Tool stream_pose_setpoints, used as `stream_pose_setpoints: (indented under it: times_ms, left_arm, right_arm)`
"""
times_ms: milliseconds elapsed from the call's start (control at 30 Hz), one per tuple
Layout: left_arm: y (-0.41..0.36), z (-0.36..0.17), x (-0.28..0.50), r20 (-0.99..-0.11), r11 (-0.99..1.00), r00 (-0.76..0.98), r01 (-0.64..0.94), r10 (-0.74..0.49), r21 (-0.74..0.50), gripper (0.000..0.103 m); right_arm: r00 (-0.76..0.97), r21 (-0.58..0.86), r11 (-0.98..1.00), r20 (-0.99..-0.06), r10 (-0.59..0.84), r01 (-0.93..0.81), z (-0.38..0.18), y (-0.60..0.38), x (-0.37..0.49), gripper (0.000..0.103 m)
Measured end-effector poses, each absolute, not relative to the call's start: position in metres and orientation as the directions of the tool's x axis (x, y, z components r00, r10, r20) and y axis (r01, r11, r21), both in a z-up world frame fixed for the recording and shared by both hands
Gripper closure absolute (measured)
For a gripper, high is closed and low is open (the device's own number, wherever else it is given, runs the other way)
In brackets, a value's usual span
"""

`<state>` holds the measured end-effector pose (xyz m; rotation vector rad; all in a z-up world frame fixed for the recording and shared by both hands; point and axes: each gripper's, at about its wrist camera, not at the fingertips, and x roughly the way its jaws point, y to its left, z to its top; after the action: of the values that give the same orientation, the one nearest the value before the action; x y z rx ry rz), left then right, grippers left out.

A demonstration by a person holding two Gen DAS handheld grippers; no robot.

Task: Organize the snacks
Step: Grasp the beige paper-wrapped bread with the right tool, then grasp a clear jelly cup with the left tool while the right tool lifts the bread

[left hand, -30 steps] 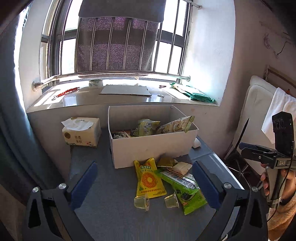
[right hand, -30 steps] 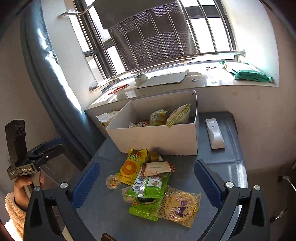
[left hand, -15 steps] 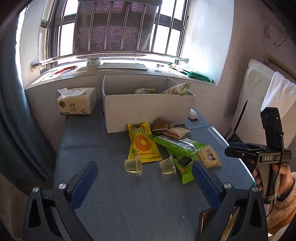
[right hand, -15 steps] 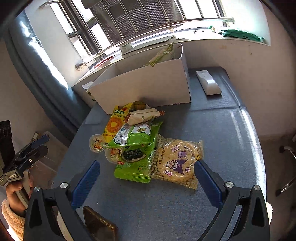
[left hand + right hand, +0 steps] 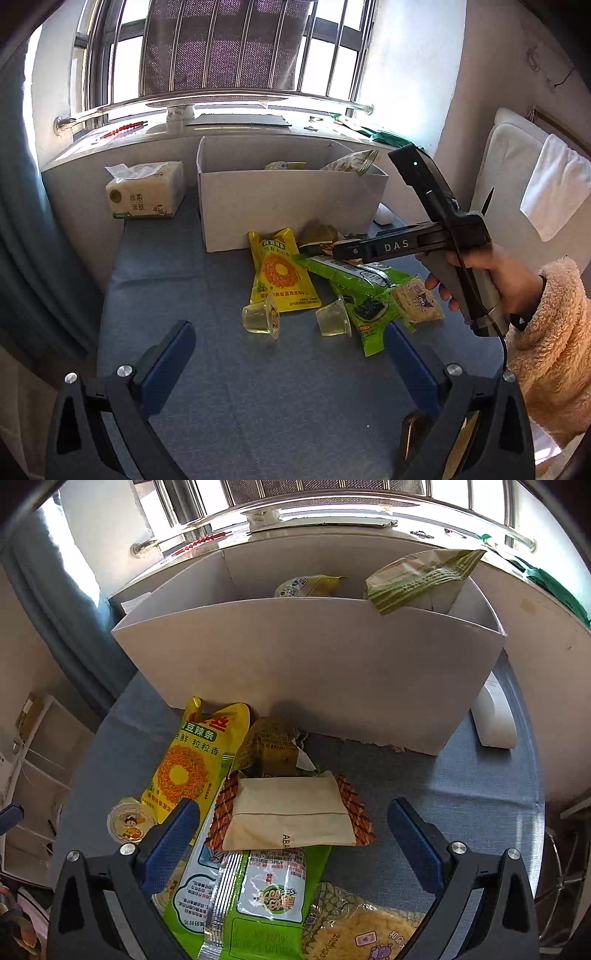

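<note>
A white cardboard box (image 5: 291, 206) holding a few snack packs stands at the back of the blue-grey table; it also shows in the right wrist view (image 5: 314, 664). In front of it lie a yellow snack bag (image 5: 279, 271), green packs (image 5: 354, 273), a cracker pack (image 5: 417, 299) and two jelly cups (image 5: 260, 319). My right gripper (image 5: 293, 830) is open, low over the pile, its jaws either side of a beige-and-orange packet (image 5: 291, 818). My left gripper (image 5: 291, 354) is open and empty, back from the jelly cups.
A tissue pack (image 5: 146, 194) sits left of the box. A white remote (image 5: 493, 720) lies right of the box. A window sill with small items runs behind. A white chair with a towel (image 5: 554, 192) stands at the right.
My right gripper has moved forward and down into the snack pile, close to the beige packet. My left gripper has come a little closer to the table; the box looks nearer.
</note>
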<state>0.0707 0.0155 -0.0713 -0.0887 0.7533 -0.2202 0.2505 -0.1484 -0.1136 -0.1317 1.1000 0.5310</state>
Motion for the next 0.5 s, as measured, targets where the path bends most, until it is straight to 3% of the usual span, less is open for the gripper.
stream_pose_setpoints:
  times_ms: [100,167,333,500]
  left_arm:
    - [0.017,-0.076,0.074,-0.677,0.973,0.699,0.164,-0.232,-0.164,0.0]
    - [0.018,-0.08,0.076,-0.683,0.974,0.694,0.16,-0.229,-0.163,0.0]
    - [0.02,-0.089,0.082,-0.697,0.974,0.68,0.152,-0.226,-0.167,0.0]
    - [0.023,-0.1,0.099,-0.721,0.974,0.655,0.154,-0.227,-0.167,0.0]
  right_arm:
    - [0.329,0.121,0.859,-0.89,0.315,-0.498,-0.12,-0.14,0.251,0.002]
    - [0.332,0.124,0.858,-0.887,0.321,-0.498,-0.119,-0.141,0.25,0.029]
    - [0.339,0.154,0.847,-0.868,0.362,-0.509,-0.106,-0.15,0.239,0.041]
    - [0.341,0.227,0.827,-0.831,0.44,-0.514,-0.085,-0.167,0.219,0.042]
